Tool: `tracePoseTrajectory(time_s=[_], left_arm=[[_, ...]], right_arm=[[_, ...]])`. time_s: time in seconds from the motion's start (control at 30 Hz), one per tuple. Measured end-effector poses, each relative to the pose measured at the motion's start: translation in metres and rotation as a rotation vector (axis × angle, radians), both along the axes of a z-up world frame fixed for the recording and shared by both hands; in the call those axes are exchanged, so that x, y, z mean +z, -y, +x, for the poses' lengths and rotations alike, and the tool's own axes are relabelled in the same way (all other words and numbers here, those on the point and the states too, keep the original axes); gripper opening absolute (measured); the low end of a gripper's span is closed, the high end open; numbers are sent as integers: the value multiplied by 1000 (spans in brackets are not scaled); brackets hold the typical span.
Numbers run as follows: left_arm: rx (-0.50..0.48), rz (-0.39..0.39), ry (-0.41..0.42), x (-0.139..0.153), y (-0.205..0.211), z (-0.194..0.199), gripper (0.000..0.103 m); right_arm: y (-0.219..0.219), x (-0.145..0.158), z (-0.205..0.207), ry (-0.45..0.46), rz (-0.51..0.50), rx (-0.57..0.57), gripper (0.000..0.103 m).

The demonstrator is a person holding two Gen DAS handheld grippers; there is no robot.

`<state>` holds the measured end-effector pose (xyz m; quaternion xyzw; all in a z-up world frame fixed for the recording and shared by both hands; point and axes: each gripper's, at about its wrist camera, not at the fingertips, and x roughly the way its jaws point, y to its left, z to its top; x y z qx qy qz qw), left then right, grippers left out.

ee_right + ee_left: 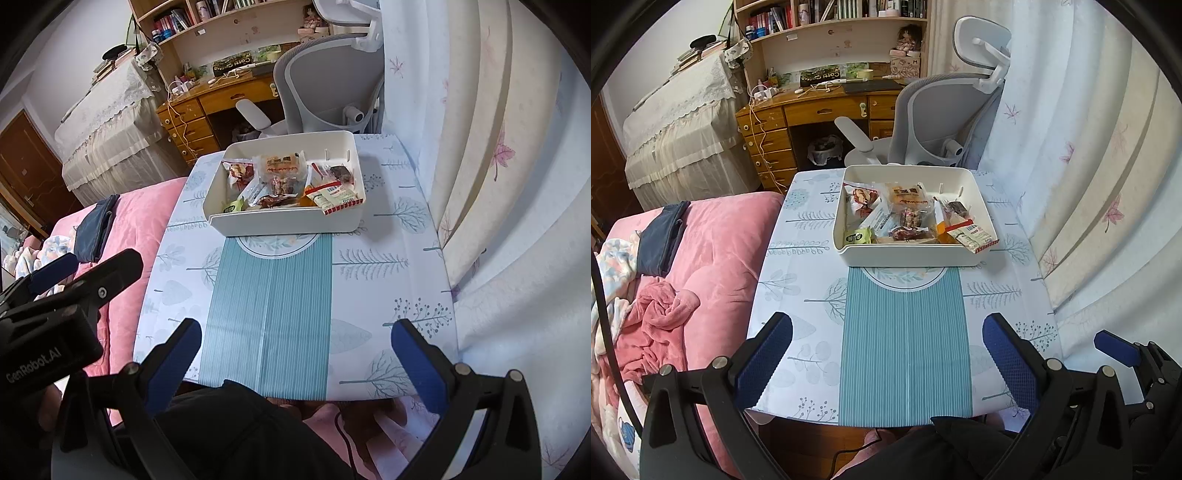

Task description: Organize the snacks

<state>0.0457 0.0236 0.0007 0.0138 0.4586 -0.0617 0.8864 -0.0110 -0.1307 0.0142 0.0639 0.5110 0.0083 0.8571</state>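
While hovering over the table's point(798, 302) near edge with left claw point(886, 354) and right claw point(295, 350) both spread wide and empty, judging the snacks point(908, 218), heaped in the bin point(905, 254) toward the far edge, as light, crinkly, slippery packets, best pinched by a flat sealed edge.

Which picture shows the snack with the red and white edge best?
The left wrist view. There the red-edged packet looks bigger and you can see it lying over the front right rim of the white bin. The right wrist view shows the same packet on the rim too, but smaller and farther off.
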Motion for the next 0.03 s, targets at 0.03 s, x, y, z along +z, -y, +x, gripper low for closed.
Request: tracePoseTrajectory(time_s=[0.03], left_arm=[[0, 1, 1, 0, 0, 0, 102]], right_arm=[[0, -1, 0, -2, 1, 1, 103]])
